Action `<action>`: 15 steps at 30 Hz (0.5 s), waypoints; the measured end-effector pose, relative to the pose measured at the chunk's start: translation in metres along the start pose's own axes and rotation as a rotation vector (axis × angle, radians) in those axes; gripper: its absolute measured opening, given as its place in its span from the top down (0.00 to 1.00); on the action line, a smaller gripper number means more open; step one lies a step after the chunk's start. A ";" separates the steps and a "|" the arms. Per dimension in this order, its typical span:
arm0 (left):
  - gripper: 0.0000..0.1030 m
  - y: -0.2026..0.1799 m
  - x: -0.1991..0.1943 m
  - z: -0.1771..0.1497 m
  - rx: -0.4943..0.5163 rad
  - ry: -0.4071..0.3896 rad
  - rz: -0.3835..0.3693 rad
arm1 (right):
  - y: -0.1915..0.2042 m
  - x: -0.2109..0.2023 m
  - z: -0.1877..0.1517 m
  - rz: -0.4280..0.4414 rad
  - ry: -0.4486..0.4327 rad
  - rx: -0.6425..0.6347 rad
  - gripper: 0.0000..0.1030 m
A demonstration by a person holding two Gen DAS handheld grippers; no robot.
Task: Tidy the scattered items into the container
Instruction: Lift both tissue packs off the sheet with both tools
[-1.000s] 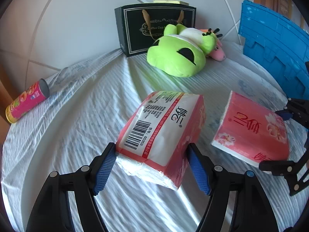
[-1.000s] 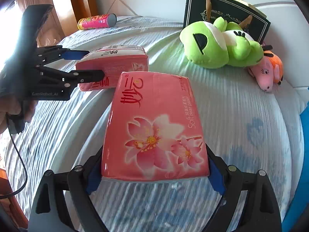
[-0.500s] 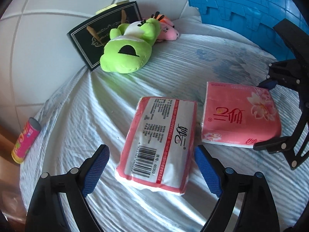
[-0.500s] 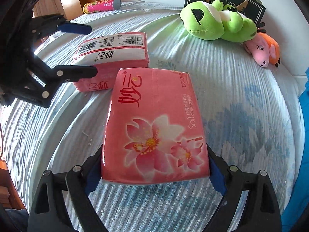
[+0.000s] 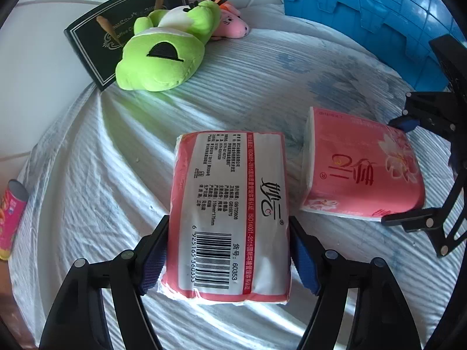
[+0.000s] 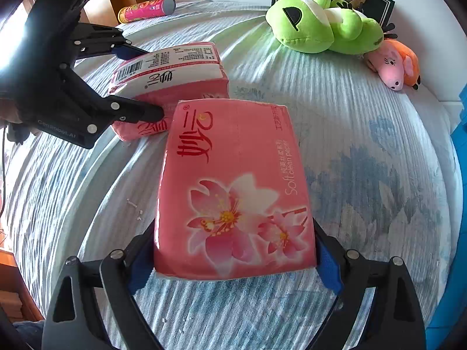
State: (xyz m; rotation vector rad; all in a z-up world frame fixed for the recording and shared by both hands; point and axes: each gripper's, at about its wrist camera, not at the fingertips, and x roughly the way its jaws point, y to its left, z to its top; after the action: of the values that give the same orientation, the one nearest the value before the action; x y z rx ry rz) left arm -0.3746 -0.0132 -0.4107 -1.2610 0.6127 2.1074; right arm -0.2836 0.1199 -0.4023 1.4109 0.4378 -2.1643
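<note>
On the striped, blue-flowered bedsheet two pink tissue packs lie side by side, near each other but apart. The left gripper is closing on the barcode-side tissue pack, its blue pads pressed against both long sides; this pack lies back-up, showing a barcode with the digits 6 925165 360353, the line "货号: 60353", a red band reading "ISO9001-2015" and "ISO14001-2015", "GB/T20808", and a brush-style Chinese logo with an ® mark. The right gripper straddles the flower-print tissue pack, jaws spread wide with the pads at, or just touching, its two sides (whether they truly squeeze it cannot be told); the face carries pink lilies, large red Chinese characters and the words "Soft clean paper". Both packs rest on the sheet, outside the blue plastic container, whose ribbed wall stands at the far right edge of the bed. At the head of the bed a green frog plush lies against a pink-and-orange plush, in front of a black gift bag with pale borders, ornate scrollwork and small script beginning "Coffee". A pink cylindrical snack can lies on its side at the far left edge; its lettering is too small to read. The left gripper's body bears faint embossed lettering, only partly legible.
</note>
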 end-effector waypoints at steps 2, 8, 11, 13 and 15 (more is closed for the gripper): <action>0.30 0.003 -0.004 -0.003 -0.047 -0.012 0.018 | 0.002 -0.003 0.001 -0.001 -0.002 -0.002 0.12; 0.32 0.006 -0.015 -0.016 -0.134 -0.018 0.076 | 0.007 -0.015 0.002 0.001 -0.008 0.001 0.13; 0.32 0.007 -0.026 -0.021 -0.182 -0.027 0.097 | 0.007 -0.025 0.003 0.005 -0.020 0.005 0.13; 0.33 0.005 -0.035 -0.023 -0.212 -0.037 0.113 | 0.008 -0.033 0.003 0.009 -0.029 0.004 0.13; 0.33 0.002 -0.045 -0.025 -0.234 -0.046 0.124 | 0.009 -0.042 0.003 0.009 -0.039 -0.003 0.13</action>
State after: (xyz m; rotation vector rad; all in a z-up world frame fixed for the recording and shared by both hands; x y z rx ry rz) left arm -0.3443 -0.0429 -0.3818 -1.3242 0.4436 2.3600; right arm -0.2671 0.1215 -0.3631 1.3640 0.4195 -2.1796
